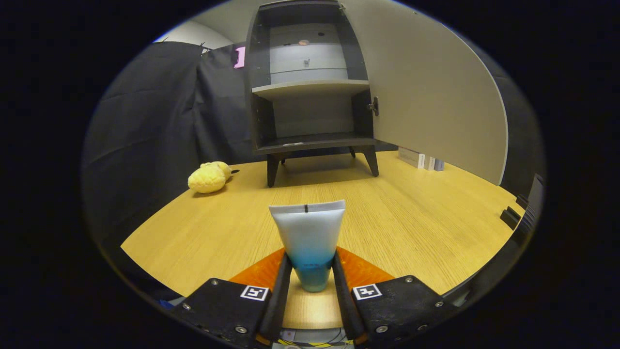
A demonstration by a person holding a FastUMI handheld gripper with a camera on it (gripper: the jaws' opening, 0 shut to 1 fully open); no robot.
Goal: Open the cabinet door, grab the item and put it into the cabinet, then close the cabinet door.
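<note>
With tongs (310,271) clamping tube (310,237) | cabinet door (431,92) open | no legible writing

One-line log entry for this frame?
door: open | hand-held gripper: shut on tube | tube: held between fingers, facing cabinet | shelves: empty

The gripper (311,271) has both fingers pressed against the lower, blue end of a tube (309,242), whose flat white crimped end stands up just ahead of them over the wooden table (411,228). Beyond it the dark cabinet (310,97) stands on short legs with its door (426,92) swung wide open to the right, showing a pale middle shelf (310,88) and a bare bottom compartment. A yellow plush toy (209,177) lies on the table left of the cabinet, and small boxes (420,159) sit behind the door's lower edge.
</note>
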